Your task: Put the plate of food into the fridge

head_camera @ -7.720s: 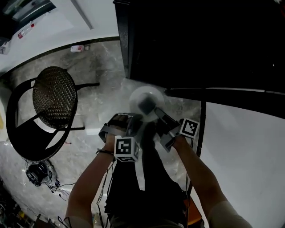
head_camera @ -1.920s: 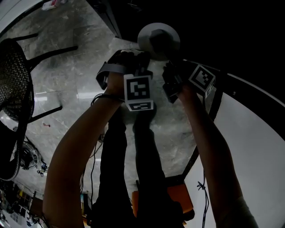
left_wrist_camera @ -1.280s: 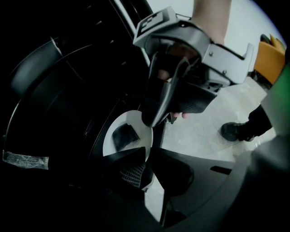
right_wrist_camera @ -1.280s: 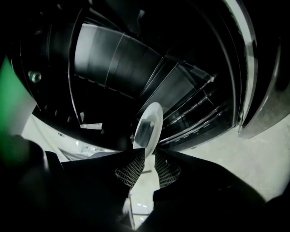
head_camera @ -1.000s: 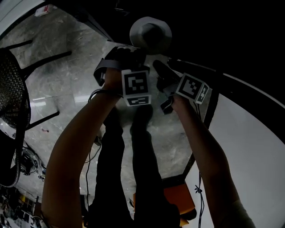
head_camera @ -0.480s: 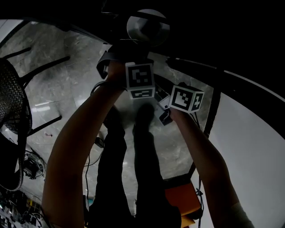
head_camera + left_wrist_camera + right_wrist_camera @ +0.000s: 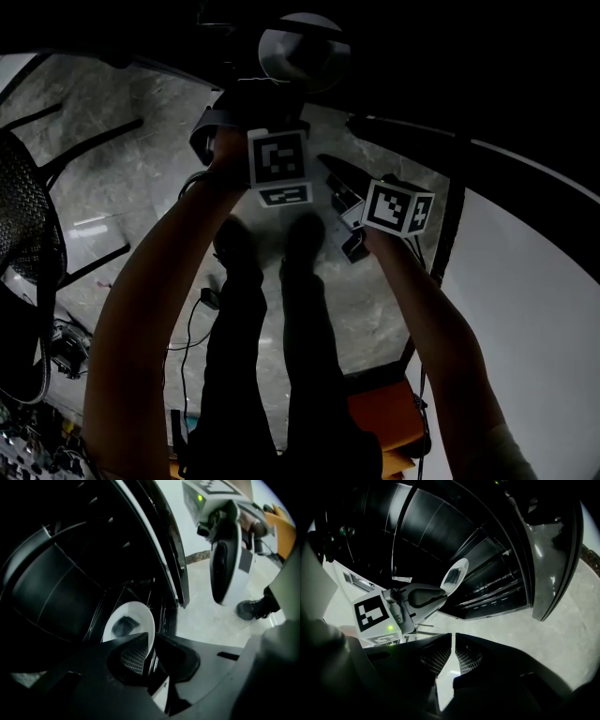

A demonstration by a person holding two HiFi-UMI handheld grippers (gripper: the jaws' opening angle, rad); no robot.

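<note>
Plate (image 7: 136, 613) — food (image 7: 123, 626) a dark blur — pinched by left hand-held gripper (image 7: 151, 645); right hand-held gripper (image 7: 453, 641) pressed together.

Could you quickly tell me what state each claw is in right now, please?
Left claw: closed on the rim of the plate of food.
Right claw: closed, holding nothing.

My left arm (image 7: 150, 309) is stretched well forward, its hand (image 7: 230, 155) wrapped round the left gripper (image 7: 281, 94), which tips downward with its marker cube (image 7: 278, 167) turned up toward me. Its jaws are clamped tight on the rim of the plate (image 7: 129, 625). My right arm (image 7: 441, 347) is drawn in closer. The right gripper (image 7: 326, 167) sits just beside the left one and nearer to me, jaws closed to a sliver with nothing between them.
</note>
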